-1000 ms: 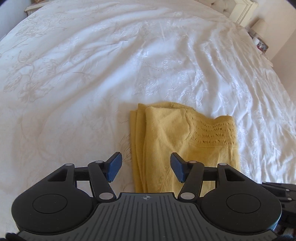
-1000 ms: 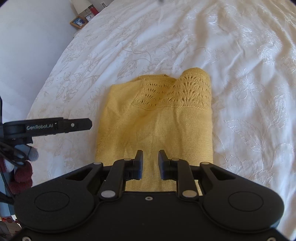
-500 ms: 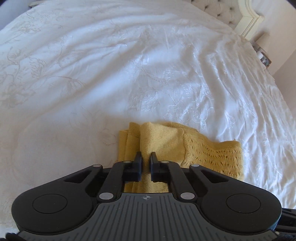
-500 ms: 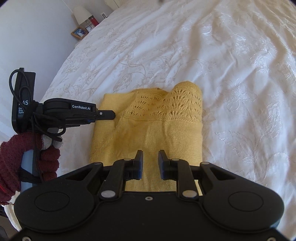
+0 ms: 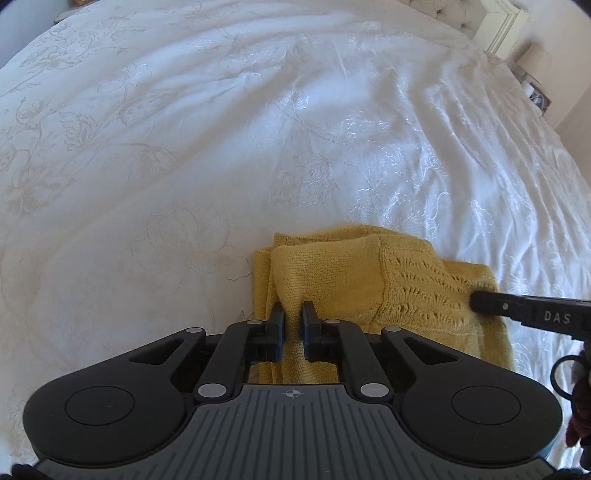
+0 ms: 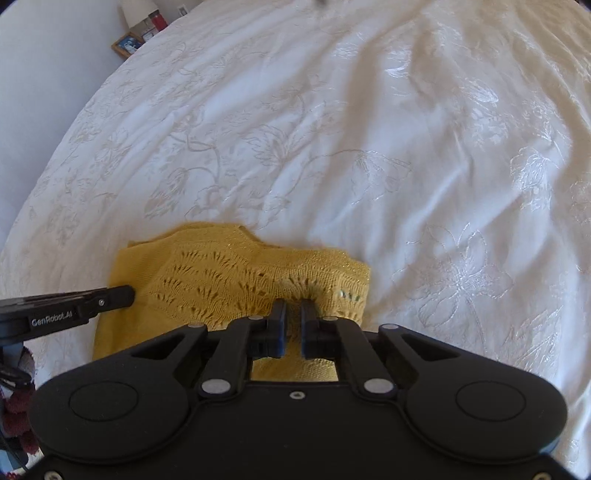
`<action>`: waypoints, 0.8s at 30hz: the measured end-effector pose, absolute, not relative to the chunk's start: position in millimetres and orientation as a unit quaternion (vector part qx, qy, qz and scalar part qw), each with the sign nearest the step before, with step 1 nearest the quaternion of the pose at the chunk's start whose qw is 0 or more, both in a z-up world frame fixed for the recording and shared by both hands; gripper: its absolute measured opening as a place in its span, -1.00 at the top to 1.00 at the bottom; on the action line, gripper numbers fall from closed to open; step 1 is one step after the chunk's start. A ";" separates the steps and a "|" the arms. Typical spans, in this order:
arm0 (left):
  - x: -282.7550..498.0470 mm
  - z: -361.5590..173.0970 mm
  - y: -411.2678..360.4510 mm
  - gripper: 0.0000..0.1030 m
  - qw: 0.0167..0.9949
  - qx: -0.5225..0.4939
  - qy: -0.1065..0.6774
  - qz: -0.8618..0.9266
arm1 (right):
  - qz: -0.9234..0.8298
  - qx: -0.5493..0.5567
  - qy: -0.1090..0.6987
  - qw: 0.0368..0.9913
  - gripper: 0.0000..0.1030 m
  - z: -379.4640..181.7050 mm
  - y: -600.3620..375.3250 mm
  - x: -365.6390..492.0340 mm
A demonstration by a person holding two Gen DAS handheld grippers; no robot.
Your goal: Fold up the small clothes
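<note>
A small yellow knit garment point(image 5: 354, 273) with a lacy band lies folded on the white bedspread point(image 5: 221, 147). It also shows in the right wrist view point(image 6: 221, 266). My left gripper point(image 5: 293, 314) is shut on the garment's plain knit fabric near its left side. My right gripper point(image 6: 293, 312) is shut on the lacy part near the garment's right edge. Each gripper shows from the side in the other's view, the right one point(image 5: 528, 310) and the left one point(image 6: 74, 302). The garment's near edge is hidden under both gripper bodies.
A headboard point(image 5: 495, 26) and a bedside lamp point(image 5: 535, 59) stand at the far right in the left wrist view. A framed picture point(image 6: 127, 44) and a lamp point(image 6: 138, 11) stand beyond the bed's left edge in the right wrist view.
My left gripper closed from open onto the garment. Both grippers have moved forward, and the near part of the garment has folded toward the far edge, so it looks shorter.
</note>
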State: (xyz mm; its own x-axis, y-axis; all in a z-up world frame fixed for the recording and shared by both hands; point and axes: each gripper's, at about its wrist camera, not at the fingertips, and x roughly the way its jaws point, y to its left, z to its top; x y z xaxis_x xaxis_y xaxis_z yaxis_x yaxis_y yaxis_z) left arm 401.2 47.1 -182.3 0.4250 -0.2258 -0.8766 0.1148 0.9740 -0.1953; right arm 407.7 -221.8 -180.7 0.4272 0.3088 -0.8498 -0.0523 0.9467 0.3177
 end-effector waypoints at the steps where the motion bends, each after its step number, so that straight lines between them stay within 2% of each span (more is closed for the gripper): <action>1: 401.8 -182.7 47.3 0.78 0.842 -0.053 0.528 -0.100 | 0.107 0.117 0.520 0.839 0.94 -178.3 -221.8 408.4; 3: 403.3 -183.1 48.4 0.77 0.839 -0.057 0.531 -0.101 | 0.102 0.110 0.505 0.850 0.78 -170.2 -221.9 405.1; 5: 404.6 -180.8 51.2 0.75 0.837 -0.066 0.531 -0.112 | 0.091 0.114 0.488 0.861 0.51 -161.6 -225.8 398.4; 6: 403.6 -177.9 53.1 0.61 0.839 -0.069 0.528 -0.116 | 0.086 0.120 0.483 0.863 0.42 -158.2 -228.9 394.7; 7: 401.2 -174.0 54.3 0.39 0.843 -0.066 0.522 -0.116 | 0.082 0.125 0.479 0.865 0.13 -155.7 -232.1 391.4; 8: 397.5 -169.5 55.1 0.25 0.848 -0.058 0.514 -0.117 | 0.081 0.131 0.476 0.866 -0.11 -153.5 -236.2 387.5; 10: 388.3 -161.4 57.7 -0.27 0.854 -0.047 0.502 -0.129 | 0.087 0.144 0.474 0.864 -0.29 -151.5 -242.1 379.0; 12: 378.6 -157.0 62.1 -0.51 0.852 -0.050 0.504 -0.135 | 0.092 0.147 0.480 0.860 -0.32 -151.3 -245.7 369.2; 13: 372.0 -156.0 64.7 -0.59 0.848 -0.054 0.510 -0.136 | 0.095 0.145 0.483 0.858 -0.40 -151.7 -247.0 364.4; 15: 358.5 -156.3 69.6 -0.60 0.841 -0.062 0.520 -0.136 | 0.106 0.147 0.487 0.854 -0.53 -153.3 -249.6 354.7; 24: 299.7 -176.3 71.3 -0.60 0.801 -0.093 0.571 -0.155 | 0.125 0.182 0.509 0.832 -0.55 -164.3 -261.1 331.5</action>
State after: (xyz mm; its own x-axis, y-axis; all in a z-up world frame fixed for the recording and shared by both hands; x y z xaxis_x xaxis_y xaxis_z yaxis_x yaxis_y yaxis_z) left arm 299.7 71.3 -176.3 0.2995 -0.3549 -0.8856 0.1427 0.9345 -0.3261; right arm 331.5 -261.1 -164.3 0.4514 0.3930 -0.8011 -0.0237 0.9027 0.4295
